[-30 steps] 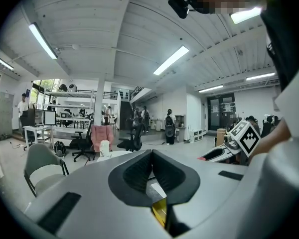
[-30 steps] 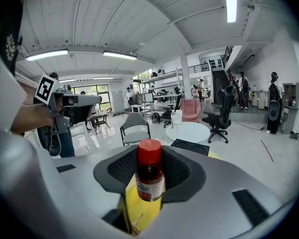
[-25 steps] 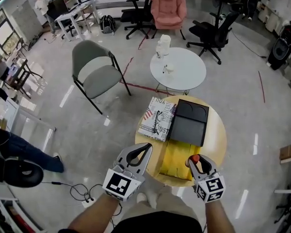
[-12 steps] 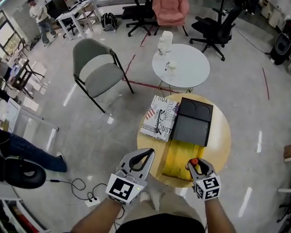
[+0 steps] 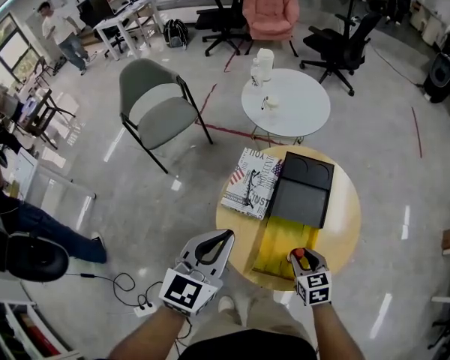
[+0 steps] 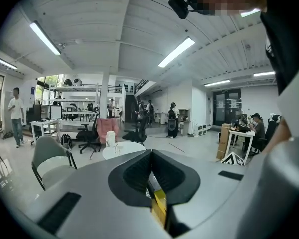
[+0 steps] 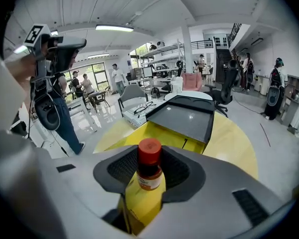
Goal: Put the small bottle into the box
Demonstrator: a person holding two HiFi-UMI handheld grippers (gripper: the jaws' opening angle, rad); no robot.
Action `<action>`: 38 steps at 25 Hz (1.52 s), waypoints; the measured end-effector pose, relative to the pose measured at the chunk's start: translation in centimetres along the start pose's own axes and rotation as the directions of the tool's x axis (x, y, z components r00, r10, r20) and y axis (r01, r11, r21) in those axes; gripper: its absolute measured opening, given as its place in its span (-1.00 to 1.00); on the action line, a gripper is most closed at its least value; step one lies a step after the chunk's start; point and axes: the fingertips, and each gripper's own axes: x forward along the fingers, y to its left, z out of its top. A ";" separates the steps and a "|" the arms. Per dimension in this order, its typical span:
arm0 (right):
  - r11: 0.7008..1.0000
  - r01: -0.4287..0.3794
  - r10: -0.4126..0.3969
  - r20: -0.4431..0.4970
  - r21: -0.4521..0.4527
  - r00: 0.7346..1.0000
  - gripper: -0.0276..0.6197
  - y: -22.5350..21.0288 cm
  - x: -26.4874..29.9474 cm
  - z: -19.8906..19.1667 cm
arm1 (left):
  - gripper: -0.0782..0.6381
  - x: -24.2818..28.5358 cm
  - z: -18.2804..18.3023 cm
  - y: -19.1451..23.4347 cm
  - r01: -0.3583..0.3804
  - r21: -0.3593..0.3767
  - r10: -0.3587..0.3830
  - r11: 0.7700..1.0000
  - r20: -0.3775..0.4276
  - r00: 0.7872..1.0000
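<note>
In the right gripper view a small bottle (image 7: 148,171) with a red cap stands upright between the jaws, and my right gripper (image 7: 149,176) is shut on it. From the head view the right gripper (image 5: 303,261) holds the bottle (image 5: 301,254) over the near end of the open yellow box (image 5: 283,242). The box's black lid (image 5: 304,190) lies folded back beyond it on the round wooden table (image 5: 345,223). My left gripper (image 5: 219,240) hovers at the table's near left edge, jaws shut and holding nothing.
A patterned box (image 5: 249,182) with spectacles on it lies left of the black lid. Beyond stand a white round table (image 5: 292,107) with a jug, a grey chair (image 5: 161,107) and a pink armchair (image 5: 270,6). Cables (image 5: 127,287) trail on the floor at left.
The head view has drifted a little. My right gripper with the bottle has eased slightly toward the table's near edge. The left gripper has barely moved.
</note>
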 end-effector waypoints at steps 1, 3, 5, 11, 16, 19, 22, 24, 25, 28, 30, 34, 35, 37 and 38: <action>1.000 0.004 -0.004 -0.003 -0.004 1.000 -0.44 -0.1 0.2 -0.2 | -0.73 -0.1 -0.2 0.2 -0.009 0.000 0.009 1.000 -0.002 1.000; 1.000 0.011 -0.011 -0.010 -0.009 1.000 -0.44 -0.1 0.4 -0.5 | -0.73 -0.4 -0.7 0.4 -0.020 0.004 0.020 1.000 -0.010 1.000; 1.000 0.018 -0.018 -0.019 -0.013 1.000 -0.44 -0.1 0.5 -0.8 | -0.73 -0.5 -0.6 0.5 -0.020 0.006 0.020 1.000 -0.009 1.000; 0.999 0.029 -0.030 -0.025 -0.032 0.999 -0.44 0.9 0.2 -1.1 | -0.73 -1.4 0.4 0.6 -0.019 0.011 0.019 1.000 0.008 1.000; 1.000 0.031 -0.031 -0.076 -0.004 0.997 -0.43 1.3 -0.3 -2.1 | -0.73 -2.1 1.1 -0.1 -0.001 0.008 0.001 1.000 0.023 1.000; 0.999 0.038 -0.039 -0.083 -0.007 0.996 -0.42 1.1 -0.7 -2.2 | -0.73 -2.1 1.6 -0.5 0.014 0.010 -0.014 1.000 0.029 0.999; 0.999 0.040 -0.040 -0.065 -0.009 0.997 -0.41 1.2 -2.1 -1.5 | -0.73 -2.5 2.2 -0.8 0.025 0.012 -0.025 1.000 0.036 0.999; 0.999 0.054 -0.055 -0.039 -0.006 0.998 -0.42 1.4 -3.8 -0.8 | -0.73 -3.3 2.6 -1.0 0.031 0.011 -0.032 0.999 0.045 0.998; 0.998 0.067 -0.067 -0.021 -0.003 0.998 -0.42 1.4 -4.8 -0.4 | -0.73 -3.7 2.9 -1.2 0.035 0.009 -0.035 0.999 0.052 0.998; 0.994 0.108 -0.108 0.035 0.022 0.994 -0.48 1.3 -8.1 0.9 | -0.73 -4.6 3.4 -1.5 0.041 0.000 -0.041 0.999 0.070 0.997; 0.989 0.140 -0.143 0.073 0.041 0.987 -0.67 1.2 -10.5 1.8 | -0.73 -5.1 3.9 -1.8 0.044 -0.003 -0.043 0.999 0.074 0.996; 0.981 0.174 -0.184 0.141 0.080 0.973 -0.87 1.3 -14.4 3.8 | -0.73 -5.9 5.0 -2.5 0.055 0.002 -0.055 0.998 0.100 0.994; 0.981 0.173 -0.185 0.156 0.085 0.970 -0.87 1.6 -15.2 4.3 | -0.73 -6.2 5.1 -2.7 0.059 0.005 -0.059 0.998 0.105 0.993; 0.982 0.169 -0.183 0.193 0.084 0.964 -0.87 2.2 -16.8 5.5 | -0.73 -6.7 5.2 -3.2 0.070 0.011 -0.071 0.998 0.113 0.991; 0.983 0.164 -0.178 0.216 0.081 0.960 -0.87 2.6 -17.6 6.3 | -0.73 -7.0 5.3 -3.5 0.075 0.014 -0.076 0.997 0.114 0.991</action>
